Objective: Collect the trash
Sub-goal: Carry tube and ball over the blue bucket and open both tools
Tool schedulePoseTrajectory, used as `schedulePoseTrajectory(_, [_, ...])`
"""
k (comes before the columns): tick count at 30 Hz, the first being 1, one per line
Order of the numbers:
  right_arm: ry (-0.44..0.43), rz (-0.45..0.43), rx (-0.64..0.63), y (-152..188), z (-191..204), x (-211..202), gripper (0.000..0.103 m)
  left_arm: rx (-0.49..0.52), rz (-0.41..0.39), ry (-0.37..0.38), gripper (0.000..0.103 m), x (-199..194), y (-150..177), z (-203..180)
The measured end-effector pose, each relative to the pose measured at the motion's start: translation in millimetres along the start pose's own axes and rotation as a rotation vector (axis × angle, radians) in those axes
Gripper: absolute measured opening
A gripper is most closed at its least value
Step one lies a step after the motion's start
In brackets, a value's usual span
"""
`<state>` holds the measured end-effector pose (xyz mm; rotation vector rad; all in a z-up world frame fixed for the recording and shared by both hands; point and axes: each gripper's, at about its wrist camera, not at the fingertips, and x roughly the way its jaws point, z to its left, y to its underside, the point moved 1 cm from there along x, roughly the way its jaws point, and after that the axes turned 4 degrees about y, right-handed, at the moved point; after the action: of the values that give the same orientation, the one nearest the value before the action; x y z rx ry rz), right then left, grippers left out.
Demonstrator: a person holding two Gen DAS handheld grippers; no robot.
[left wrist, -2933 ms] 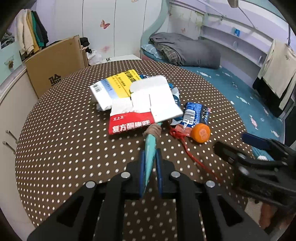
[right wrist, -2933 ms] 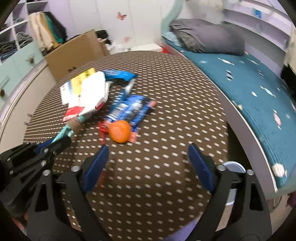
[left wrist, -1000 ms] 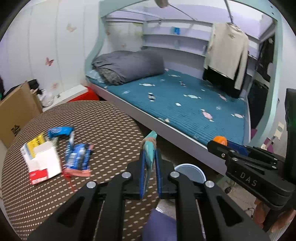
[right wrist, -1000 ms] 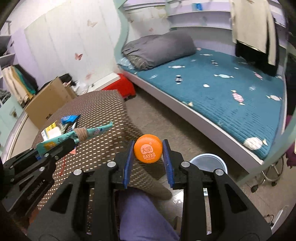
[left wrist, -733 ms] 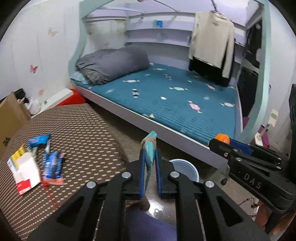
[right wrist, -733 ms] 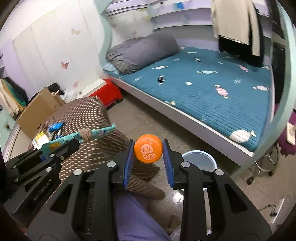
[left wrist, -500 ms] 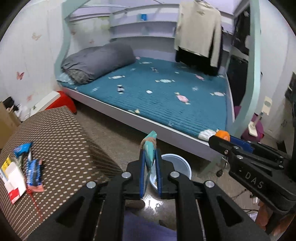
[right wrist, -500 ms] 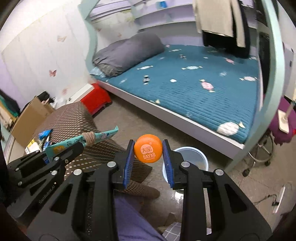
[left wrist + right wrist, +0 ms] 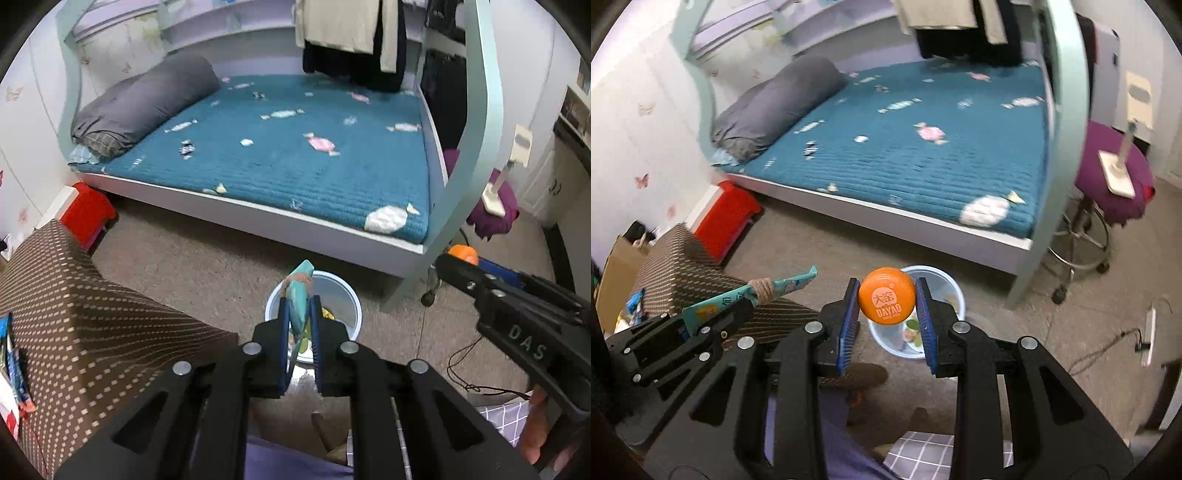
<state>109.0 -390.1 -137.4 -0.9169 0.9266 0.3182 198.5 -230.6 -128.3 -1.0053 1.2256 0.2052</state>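
My left gripper [image 9: 299, 301] is shut on a teal wrapper [image 9: 300, 291] tied with brown string, held in the air over the pale blue waste bin [image 9: 341, 291] on the floor. My right gripper [image 9: 886, 295] is shut on an orange bottle cap [image 9: 887, 301] marked DAYAO, also held above the bin [image 9: 955, 291], which holds some scraps. In the right wrist view the left gripper [image 9: 742, 308] and the wrapper [image 9: 783, 286] show at the left. In the left wrist view the right gripper [image 9: 452, 260] and the cap [image 9: 463, 253] show at the right.
The brown dotted table [image 9: 74, 314] is at the left with leftover packets [image 9: 14, 365] on it. A bed [image 9: 295, 155] with a teal post [image 9: 476, 147] stands behind the bin. A purple stool [image 9: 1108, 177] and floor cables [image 9: 465, 369] are at the right.
Both grippers have swung further right, away from the table. The bin now lies directly under both grippers. Each grip is unchanged.
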Motion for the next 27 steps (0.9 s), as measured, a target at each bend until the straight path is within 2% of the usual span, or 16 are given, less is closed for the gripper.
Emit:
schedulePoseTrajectory(3, [0.032,0.025,0.044,-0.6,-17.3,10.0,0.030,0.000,-0.012,-0.005,0.014,14.9,-9.3,-8.1])
schedulePoseTrajectory(4, [0.038,0.029,0.055,-1.2,-20.9,11.6,0.030,0.004,-0.030,-0.009,0.021,16.8,-11.7,-11.0])
schedulePoseTrajectory(5, [0.045,0.032,0.065,-1.4,-25.0,13.0,0.030,0.012,-0.046,-0.024,0.033,19.6,-15.1,-14.2])
schedulePoseTrajectory(6, [0.053,0.035,0.074,-1.6,-28.7,13.9,0.030,0.009,-0.048,-0.039,0.061,22.2,-18.5,-15.3])
schedulePoseTrajectory(7, [0.058,0.036,0.078,-1.6,-31.4,14.6,0.030,0.006,-0.053,-0.039,0.064,23.1,-20.5,-15.2])
schedulePoseTrajectory(13, [0.064,0.054,0.074,-2.1,-28.9,23.2,0.030,-0.012,-0.010,-0.053,0.064,35.2,-18.0,-1.4])
schedulePoseTrajectory(18, [0.039,0.085,0.000,-4.3,0.4,38.0,0.030,-0.074,0.020,-0.077,0.064,35.8,-7.1,30.8])
schedulePoseTrajectory(22, [0.021,0.077,-0.085,-12.7,28.7,45.7,0.031,-0.135,0.027,-0.097,0.064,31.6,-0.5,57.2])
schedulePoseTrajectory(23, [0.024,0.074,-0.091,-15.4,33.5,46.8,0.034,-0.151,0.029,-0.100,0.064,30.2,1.2,64.3])
schedulePoseTrajectory(25, [0.031,0.044,-0.088,-18.1,38.4,44.8,0.077,-0.175,0.029,-0.105,0.064,26.9,4.6,75.1])
schedulePoseTrajectory(27, [0.053,0.003,-0.098,-18.4,41.0,40.0,0.080,-0.186,0.027,-0.109,0.064,25.1,7.0,80.5])
